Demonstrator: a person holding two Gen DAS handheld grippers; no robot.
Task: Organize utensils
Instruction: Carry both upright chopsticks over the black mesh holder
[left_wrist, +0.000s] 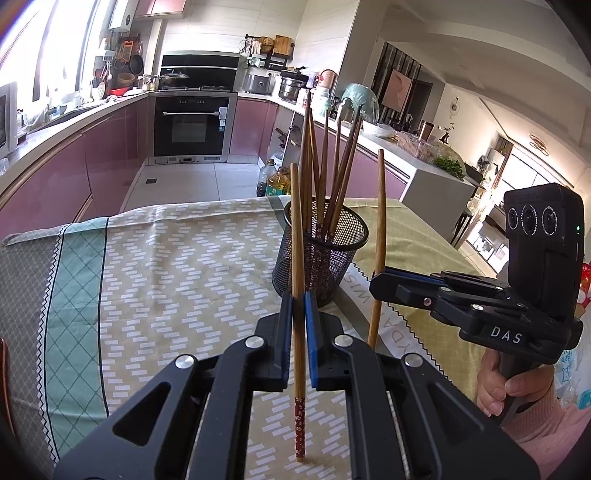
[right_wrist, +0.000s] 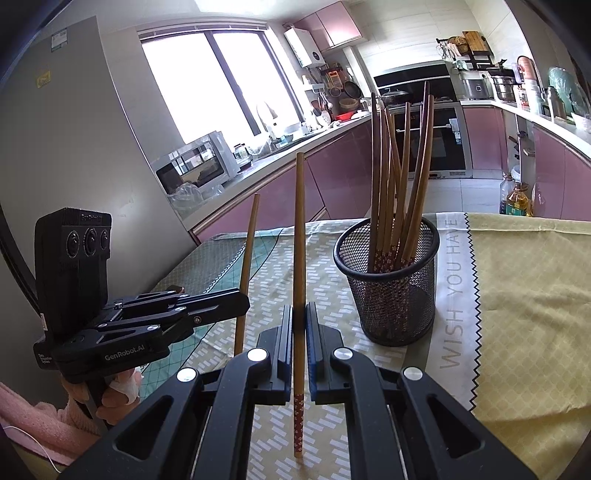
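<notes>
A patterned tablecloth (left_wrist: 166, 258) fills the lower frame. At centre right a black mesh cup (left_wrist: 321, 254) holds several chopsticks. The left gripper (left_wrist: 298, 314) pinches one upright chopstick (left_wrist: 297, 258); the right gripper (right_wrist: 299, 321) pinches another (right_wrist: 299, 240). They look light, stiff and smooth, best gripped mid-shaft.

The chopsticks (left_wrist: 297, 258) are brown wood, with red ends that carry small white flowers. The holder (right_wrist: 397, 280) is black mesh. The cloth (left_wrist: 177, 266) is beige with white dashes and has a green lattice border.
</notes>
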